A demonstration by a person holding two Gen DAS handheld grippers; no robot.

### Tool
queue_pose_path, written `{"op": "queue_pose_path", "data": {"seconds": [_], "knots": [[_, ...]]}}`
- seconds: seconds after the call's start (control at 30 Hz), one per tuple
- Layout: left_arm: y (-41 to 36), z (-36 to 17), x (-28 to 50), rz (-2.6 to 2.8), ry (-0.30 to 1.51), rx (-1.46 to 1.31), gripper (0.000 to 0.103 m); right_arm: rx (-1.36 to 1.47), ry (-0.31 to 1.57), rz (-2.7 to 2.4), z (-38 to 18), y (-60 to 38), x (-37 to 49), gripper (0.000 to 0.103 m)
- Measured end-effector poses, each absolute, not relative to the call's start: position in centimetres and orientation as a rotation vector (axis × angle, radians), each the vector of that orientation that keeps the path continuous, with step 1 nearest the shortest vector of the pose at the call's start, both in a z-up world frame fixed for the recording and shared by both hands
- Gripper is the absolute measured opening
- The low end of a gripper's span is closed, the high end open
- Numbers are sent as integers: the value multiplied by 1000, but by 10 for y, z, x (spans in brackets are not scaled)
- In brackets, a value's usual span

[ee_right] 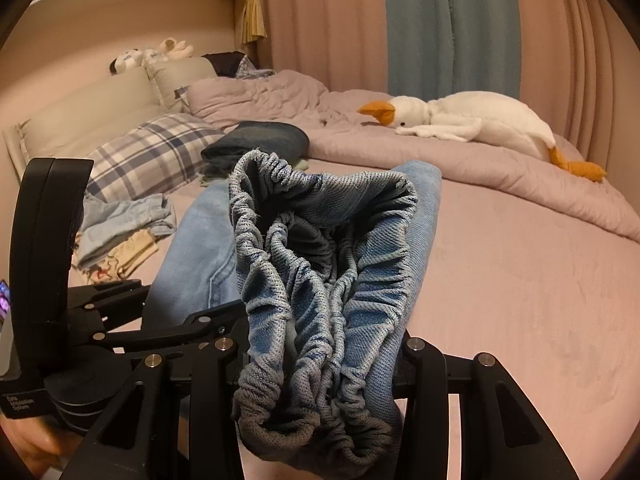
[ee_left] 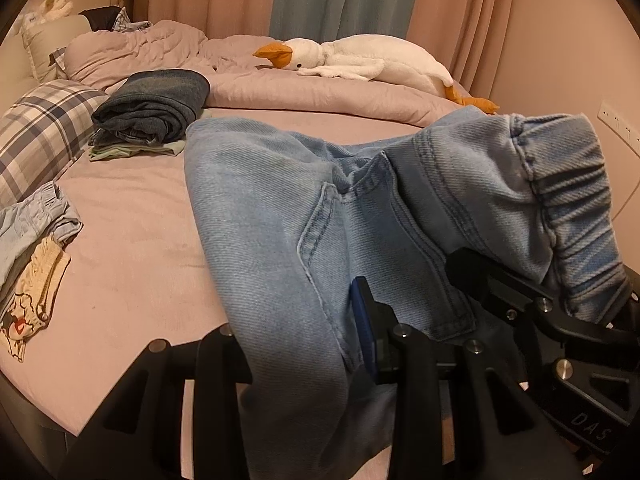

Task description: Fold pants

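Observation:
Light blue denim pants [ee_left: 272, 208] lie lengthwise on the pink bed [ee_left: 132, 248], with the near end lifted off it. My left gripper [ee_left: 304, 344] is shut on the fabric by the pocket seam; one blue pad [ee_left: 362, 320] shows, and the other finger is hidden under cloth. In the right wrist view the gathered elastic waistband [ee_right: 320, 280] is bunched upright between the fingers of my right gripper [ee_right: 320, 360], which is shut on it. The right gripper [ee_left: 520, 300] sits just right of the left one, and the left gripper [ee_right: 168, 316] appears at that view's left side.
A stack of folded dark jeans [ee_left: 156, 104] rests beside a plaid pillow [ee_left: 40, 132]. Small clothes [ee_left: 36, 240] lie at the bed's left edge. A white goose plush [ee_left: 360, 60] lies on the rumpled quilt [ee_left: 320, 92] by the curtains. The bed's right side [ee_right: 520, 300] is bare sheet.

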State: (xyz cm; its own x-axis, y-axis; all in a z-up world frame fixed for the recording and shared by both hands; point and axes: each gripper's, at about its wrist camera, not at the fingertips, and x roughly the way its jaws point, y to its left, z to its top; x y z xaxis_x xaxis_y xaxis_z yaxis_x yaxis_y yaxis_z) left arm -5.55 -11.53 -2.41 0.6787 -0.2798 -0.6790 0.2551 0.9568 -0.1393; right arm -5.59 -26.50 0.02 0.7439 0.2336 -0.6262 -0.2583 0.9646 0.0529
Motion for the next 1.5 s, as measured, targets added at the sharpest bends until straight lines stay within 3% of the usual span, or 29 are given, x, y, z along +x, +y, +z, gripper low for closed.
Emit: {"op": "queue_pose_path", "data": {"seconds": [1.5], "knots": [[-136, -25, 30, -313, 774, -9, 35, 13, 679, 246, -5, -282, 10, 45]]}}
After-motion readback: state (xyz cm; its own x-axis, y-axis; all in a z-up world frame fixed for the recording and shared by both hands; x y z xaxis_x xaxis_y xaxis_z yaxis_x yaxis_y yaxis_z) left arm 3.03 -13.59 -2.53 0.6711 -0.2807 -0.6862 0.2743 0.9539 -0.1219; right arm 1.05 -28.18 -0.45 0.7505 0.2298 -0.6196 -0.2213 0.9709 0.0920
